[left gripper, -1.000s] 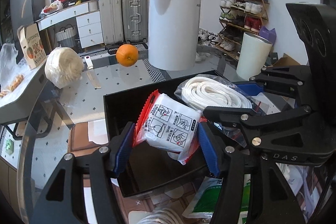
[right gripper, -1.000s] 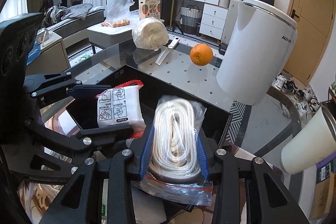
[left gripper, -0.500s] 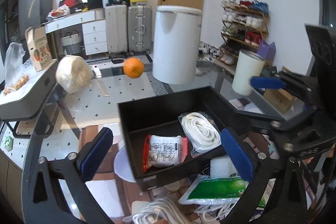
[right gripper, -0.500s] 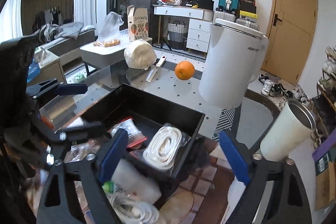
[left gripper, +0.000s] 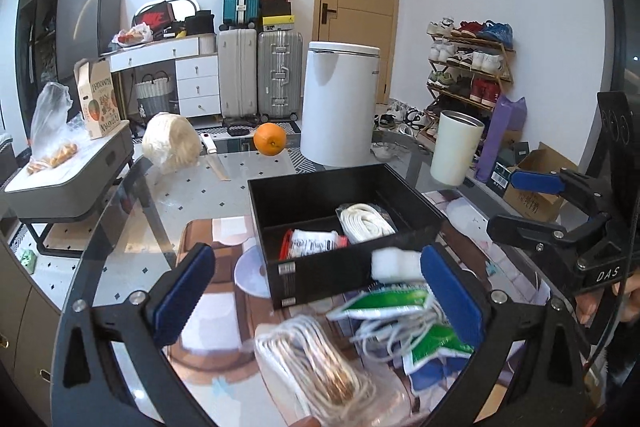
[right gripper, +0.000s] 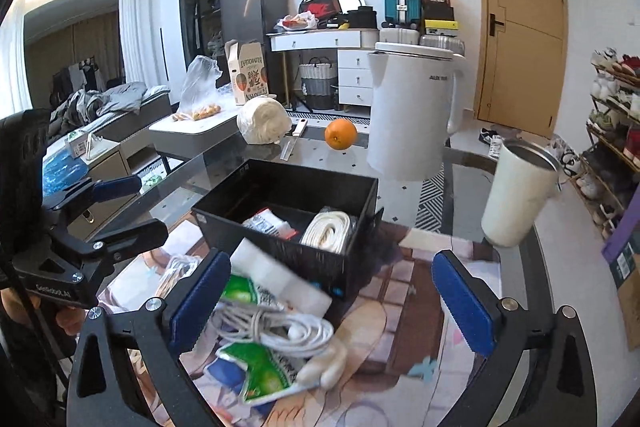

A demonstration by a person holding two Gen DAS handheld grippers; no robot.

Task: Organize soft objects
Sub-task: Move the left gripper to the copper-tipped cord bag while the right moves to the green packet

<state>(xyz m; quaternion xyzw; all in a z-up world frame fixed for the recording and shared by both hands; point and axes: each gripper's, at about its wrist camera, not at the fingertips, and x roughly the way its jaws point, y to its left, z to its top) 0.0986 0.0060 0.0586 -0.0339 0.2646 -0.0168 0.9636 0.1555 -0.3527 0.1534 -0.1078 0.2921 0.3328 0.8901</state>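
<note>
A black box [left gripper: 340,273] [right gripper: 280,249] on the glass table holds a red-edged white packet [left gripper: 310,245] [right gripper: 266,223] and a bagged white rope coil [left gripper: 366,223] [right gripper: 328,233]. In front of it lie a white foam block [left gripper: 394,261] [right gripper: 276,277], green packets [left gripper: 390,301] [right gripper: 264,375], a white cable [right gripper: 288,327] and a bagged cord bundle [left gripper: 320,367]. My left gripper [left gripper: 316,297] is open and empty above the bundle. My right gripper [right gripper: 330,301] is open and empty above the pile.
Behind the box stand a white bin [left gripper: 340,103] [right gripper: 412,111], an orange [left gripper: 270,139] [right gripper: 340,134], a knife [left gripper: 214,157], a wrapped white roll [left gripper: 170,143] [right gripper: 264,121] and a white cup [left gripper: 456,147] [right gripper: 516,191]. A grey side table [left gripper: 68,183] stands at left.
Both grippers have let go of the packet and the rope coil, which now lie in the box. Both have opened wide and pulled back and up toward the near pile.
</note>
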